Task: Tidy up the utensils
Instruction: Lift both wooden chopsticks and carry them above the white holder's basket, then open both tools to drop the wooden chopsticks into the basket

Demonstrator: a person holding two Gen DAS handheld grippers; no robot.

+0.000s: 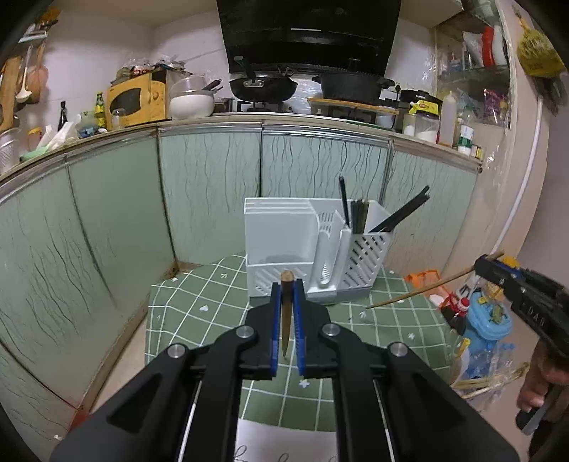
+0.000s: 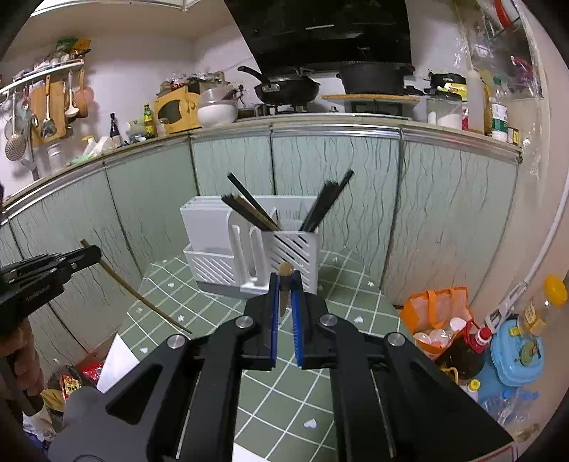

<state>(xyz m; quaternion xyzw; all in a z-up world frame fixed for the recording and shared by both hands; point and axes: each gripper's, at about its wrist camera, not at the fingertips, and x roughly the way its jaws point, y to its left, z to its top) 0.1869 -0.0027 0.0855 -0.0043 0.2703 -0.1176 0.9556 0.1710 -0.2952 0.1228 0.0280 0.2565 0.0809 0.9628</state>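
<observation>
Both my claws, left (image 1: 286,284) and right (image 2: 285,275), are pinching a wooden chopstick (image 1: 285,316) each, white rack (image 1: 306,248) with black chopsticks (image 1: 359,215) dead ahead on the green tablecloth (image 1: 199,302)

From where I look, the black range hood (image 1: 307,33) is my landmark. Directly beneath it a black wok (image 1: 262,87) sits on the stove, with a black pot (image 1: 352,87) just beside it. Further left of the hood stand a white lidded bowl (image 1: 192,101) and a yellow microwave (image 1: 137,99). Far below the hood, pale green cabinet doors (image 1: 209,181) line the counter front.
</observation>
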